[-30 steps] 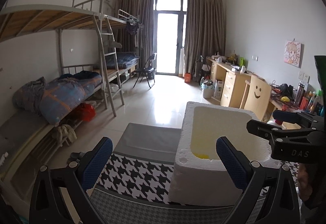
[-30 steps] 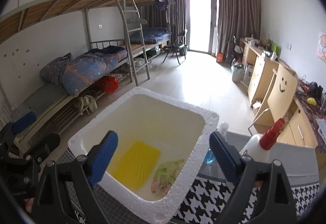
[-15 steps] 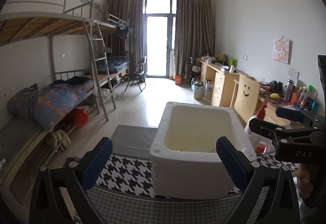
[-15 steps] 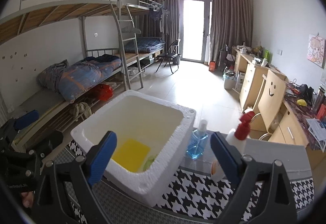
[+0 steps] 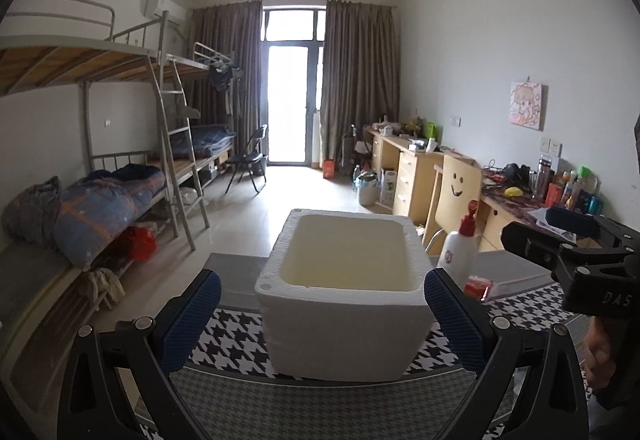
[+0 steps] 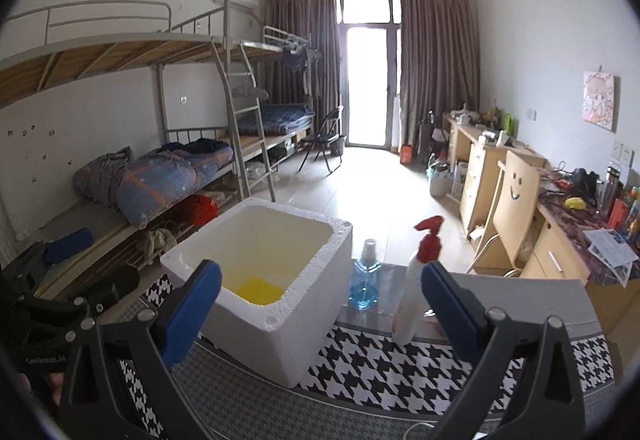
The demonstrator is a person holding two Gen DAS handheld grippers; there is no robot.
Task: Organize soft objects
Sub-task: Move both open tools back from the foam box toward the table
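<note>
A white foam box [image 5: 344,320] stands on the houndstooth table cloth [image 5: 236,336], also in the right wrist view [image 6: 288,336]. A yellow soft cloth [image 6: 256,290] lies on its floor, partly hidden by the box wall; its inside is hidden in the left wrist view. My left gripper [image 5: 322,314] is open and empty, level with the box's near side. My right gripper [image 6: 320,310] is open and empty, back from the box's near right corner. Each gripper also shows at the edge of the other's view.
A white spray bottle with red trigger [image 6: 416,292] and a blue liquid bottle [image 6: 365,280] stand right of the box. The spray bottle also shows in the left wrist view [image 5: 458,248]. A chair with a smiley face [image 6: 514,200] and desks stand beyond the table.
Both grippers have pulled back and away from the box, which looks smaller and farther now. The green patterned cloth seen inside a second ago is out of sight behind the box wall.
</note>
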